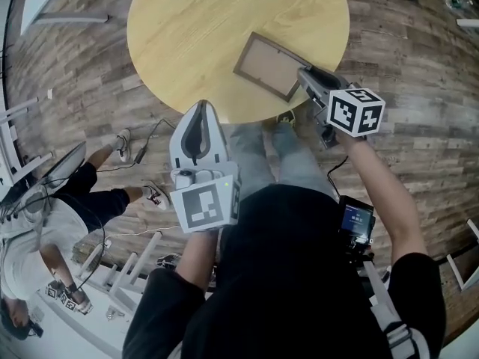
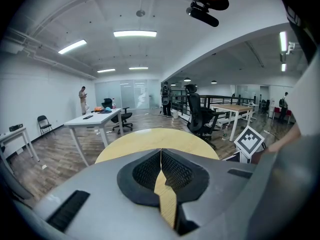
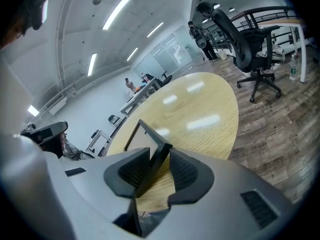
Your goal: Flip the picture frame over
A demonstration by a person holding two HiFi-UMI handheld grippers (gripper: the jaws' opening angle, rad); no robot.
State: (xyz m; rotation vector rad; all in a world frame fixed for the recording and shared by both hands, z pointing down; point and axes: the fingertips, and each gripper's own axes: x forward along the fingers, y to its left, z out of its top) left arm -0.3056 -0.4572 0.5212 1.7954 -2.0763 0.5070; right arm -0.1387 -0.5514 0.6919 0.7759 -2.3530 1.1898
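Note:
The picture frame (image 1: 269, 66) has a dark border and a pale brown panel. It lies flat on the round wooden table (image 1: 194, 28), near the table's front right edge. My right gripper (image 1: 308, 77) is at the frame's near right corner. In the right gripper view that corner of the frame (image 3: 136, 136) stands between the jaws of the right gripper (image 3: 160, 159); it leans on the left pad and a gap shows at the right pad. My left gripper (image 1: 200, 112) hovers off the table's near edge, and the left gripper (image 2: 160, 156) has its pads shut on nothing.
A person (image 1: 67, 200) sits on the wooden floor at the left, with cables and white furniture legs nearby. A black office chair (image 3: 250, 44) stands beyond the table (image 3: 200, 114). White desks (image 2: 95, 119) and more chairs fill the room behind.

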